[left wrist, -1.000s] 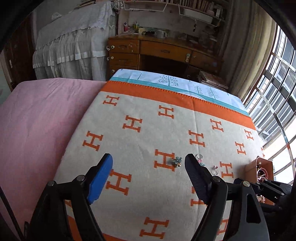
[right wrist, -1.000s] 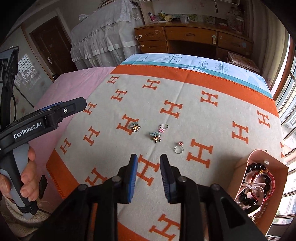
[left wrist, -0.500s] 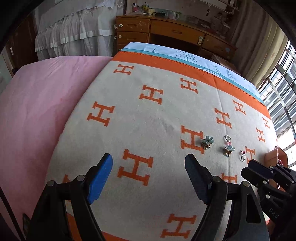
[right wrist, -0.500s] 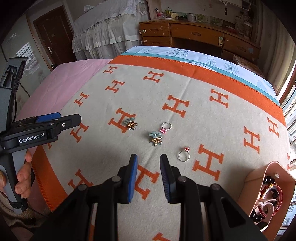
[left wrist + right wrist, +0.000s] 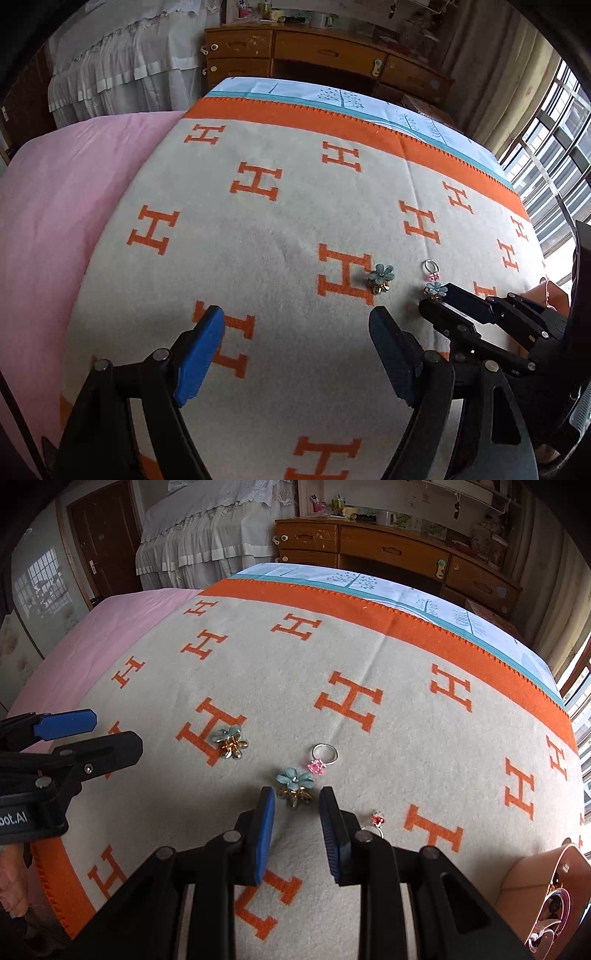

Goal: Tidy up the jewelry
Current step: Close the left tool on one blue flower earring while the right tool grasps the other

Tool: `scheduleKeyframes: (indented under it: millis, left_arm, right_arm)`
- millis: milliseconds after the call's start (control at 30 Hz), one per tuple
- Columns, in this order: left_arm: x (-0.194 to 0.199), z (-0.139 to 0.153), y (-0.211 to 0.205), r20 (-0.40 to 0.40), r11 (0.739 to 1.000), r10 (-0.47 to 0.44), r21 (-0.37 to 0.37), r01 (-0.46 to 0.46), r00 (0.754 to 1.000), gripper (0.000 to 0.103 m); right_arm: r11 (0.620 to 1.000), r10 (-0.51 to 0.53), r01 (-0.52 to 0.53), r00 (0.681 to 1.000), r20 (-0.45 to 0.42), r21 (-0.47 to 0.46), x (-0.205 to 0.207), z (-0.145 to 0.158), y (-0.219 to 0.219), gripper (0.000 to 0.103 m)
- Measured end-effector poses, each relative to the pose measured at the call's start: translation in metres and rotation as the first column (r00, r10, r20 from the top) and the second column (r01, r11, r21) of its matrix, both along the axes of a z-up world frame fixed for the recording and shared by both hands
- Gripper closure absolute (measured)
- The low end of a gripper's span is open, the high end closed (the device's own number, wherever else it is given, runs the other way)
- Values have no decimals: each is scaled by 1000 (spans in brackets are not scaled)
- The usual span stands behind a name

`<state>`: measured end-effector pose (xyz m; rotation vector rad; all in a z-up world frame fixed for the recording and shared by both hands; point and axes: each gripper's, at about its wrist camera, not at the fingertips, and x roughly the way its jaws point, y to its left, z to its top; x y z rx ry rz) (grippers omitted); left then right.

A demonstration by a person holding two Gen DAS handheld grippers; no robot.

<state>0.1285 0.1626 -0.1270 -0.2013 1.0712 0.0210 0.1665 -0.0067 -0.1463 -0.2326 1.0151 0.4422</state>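
Right claw: parted, empty, straddling blue flower earring
Left claw: spread, empty
Earring: light, small, probably slippery; pinch the petals

H-print blanket over pink sheet; wooden desk, white-draped furniture behind.

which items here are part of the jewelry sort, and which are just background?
Job items:
- near flower earring, between the right tool fingers
- far flower earring
- pink-stone ring
- red-stone ring
- jewelry box, bracelets inside
- left tool, open, idle

Background:
- H-pattern blanket
- pink bedsheet
- wooden desk
- white-draped furniture
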Motion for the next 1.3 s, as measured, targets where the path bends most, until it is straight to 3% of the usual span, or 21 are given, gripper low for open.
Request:
scheduleKeyframes:
  millis: [200,400,667,867,933,1000,1233,1300]
  left_arm:
    - [10,-5,-11,-27,998,-25,-59,24,999,24]
    - [25,-13,-23,-63,993,-7,-116,0,998,24]
    - [37,-22,-48,-23,997,66,-40,-67,998,25]
    - [36,-28,-65,10,993,92,79,-93,996,49]
    - [35,-28,-67,34,990,99,102,-102,995,63]
    - [32,-28,-68,59,989,99,105,-104,993,86]
    - [10,-22,-59,128,994,102,32,-107,987,87]
    - [4,-17,-61,158,994,95,41,-103,983,87]
  right_arm:
    - [1000,27,-26,997,70,-16,-2,-2,7,83]
    - [999,-2,1,999,36,34,-8,1,-8,83]
    - [997,6,-11,998,70,74,-45,13,-31,83]
    - [994,10,-24,992,124,111,-63,23,-50,83]
    - [991,7,-24,992,129,129,-65,25,-55,83]
    - [989,3,-22,991,132,144,-66,26,-61,83]
    - [982,-21,-11,985,169,188,-76,34,-81,83]
    - [980,-31,-6,983,181,198,-82,36,-87,83]
